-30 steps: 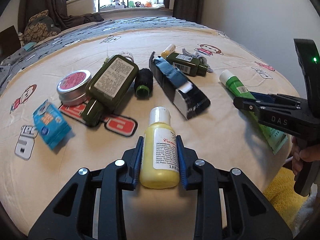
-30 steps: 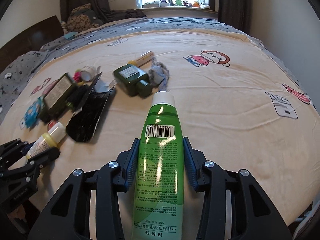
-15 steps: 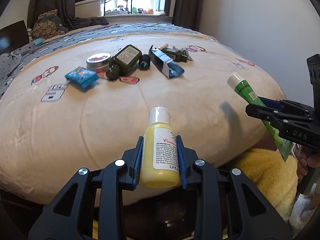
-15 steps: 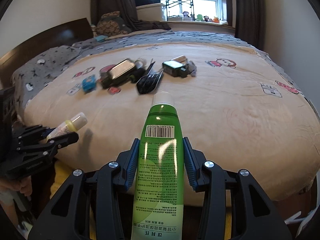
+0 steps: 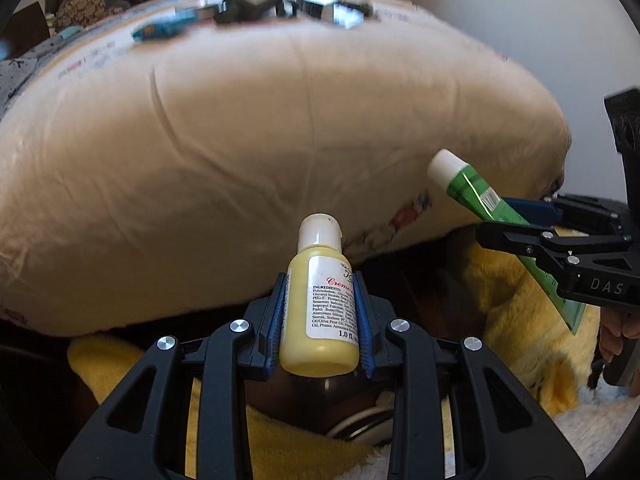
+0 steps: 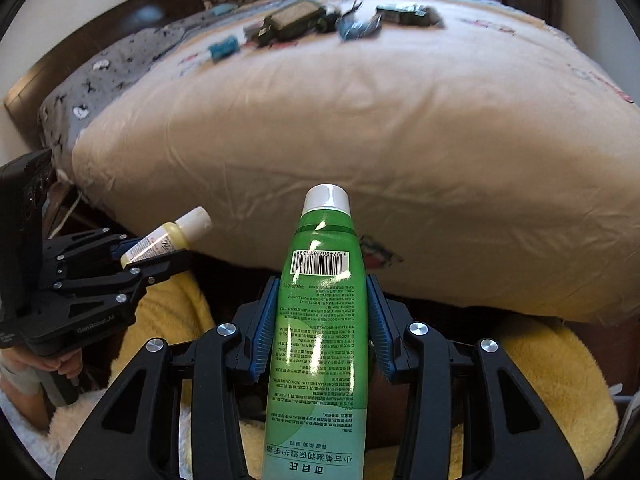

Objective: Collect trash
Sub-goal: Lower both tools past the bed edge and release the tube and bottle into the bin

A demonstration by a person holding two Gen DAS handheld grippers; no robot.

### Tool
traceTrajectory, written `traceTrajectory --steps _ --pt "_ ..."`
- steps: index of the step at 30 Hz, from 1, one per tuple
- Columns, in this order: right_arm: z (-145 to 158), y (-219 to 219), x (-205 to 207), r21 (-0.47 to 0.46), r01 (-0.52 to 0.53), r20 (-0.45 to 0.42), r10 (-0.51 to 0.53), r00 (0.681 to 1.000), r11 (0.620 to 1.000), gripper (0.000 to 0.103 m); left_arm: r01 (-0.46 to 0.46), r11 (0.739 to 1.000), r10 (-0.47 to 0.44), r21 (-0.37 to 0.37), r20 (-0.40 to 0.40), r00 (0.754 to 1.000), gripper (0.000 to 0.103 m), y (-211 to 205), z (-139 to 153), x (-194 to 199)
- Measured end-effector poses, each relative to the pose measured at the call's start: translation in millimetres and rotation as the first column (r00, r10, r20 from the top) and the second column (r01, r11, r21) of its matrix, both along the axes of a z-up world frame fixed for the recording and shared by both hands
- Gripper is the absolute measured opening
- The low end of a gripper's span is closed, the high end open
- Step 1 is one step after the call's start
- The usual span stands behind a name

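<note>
My left gripper (image 5: 320,312) is shut on a small yellow bottle (image 5: 316,336) with a white cap, held upright between the blue pads. It hangs in front of the bed's near edge, over the floor. My right gripper (image 6: 322,320) is shut on a green tube (image 6: 320,360) with a white cap and a barcode. In the left wrist view the right gripper (image 5: 520,220) shows at the right with the green tube (image 5: 472,192). In the right wrist view the left gripper (image 6: 156,256) shows at the left with the yellow bottle (image 6: 168,240).
The bed's beige blanket (image 5: 240,152) bulges ahead. Several items lie far back on it, among them a dark green bottle (image 6: 296,20) and a blue packet (image 6: 224,48). A yellow fluffy rug (image 6: 552,380) covers the floor. A dark round container (image 5: 320,400) sits under the left gripper.
Both grippers have drawn back from the bed top and sunk past its near edge, each still holding its item. The items on the blanket now look far off and blurred.
</note>
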State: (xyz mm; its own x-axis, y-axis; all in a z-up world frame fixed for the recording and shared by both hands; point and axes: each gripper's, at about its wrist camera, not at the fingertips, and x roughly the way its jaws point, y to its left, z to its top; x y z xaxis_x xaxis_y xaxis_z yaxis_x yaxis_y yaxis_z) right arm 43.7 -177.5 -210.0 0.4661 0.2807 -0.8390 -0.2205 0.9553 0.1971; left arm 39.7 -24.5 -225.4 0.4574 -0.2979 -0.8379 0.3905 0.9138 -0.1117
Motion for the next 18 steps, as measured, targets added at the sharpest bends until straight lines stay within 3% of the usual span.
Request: traceTrajectory --steps 10,13,18 --pt "-78 -10 13 0.046 0.045 -0.257 -0.031 0.966 0.998 0.043 0.034 0.999 -0.028 0.026 -0.198 0.98 0.029 -11 -62 5" --pt "-91 -11 16 0.06 0.052 -0.297 -0.032 0.954 0.997 0.043 0.053 0.999 -0.047 0.012 -0.276 0.96 0.029 -18 -82 7" --pt "-104 -2 18 0.046 0.05 -0.326 -0.032 0.945 0.998 0.044 0.072 0.997 -0.062 0.019 -0.33 0.942 0.029 -27 -104 9"
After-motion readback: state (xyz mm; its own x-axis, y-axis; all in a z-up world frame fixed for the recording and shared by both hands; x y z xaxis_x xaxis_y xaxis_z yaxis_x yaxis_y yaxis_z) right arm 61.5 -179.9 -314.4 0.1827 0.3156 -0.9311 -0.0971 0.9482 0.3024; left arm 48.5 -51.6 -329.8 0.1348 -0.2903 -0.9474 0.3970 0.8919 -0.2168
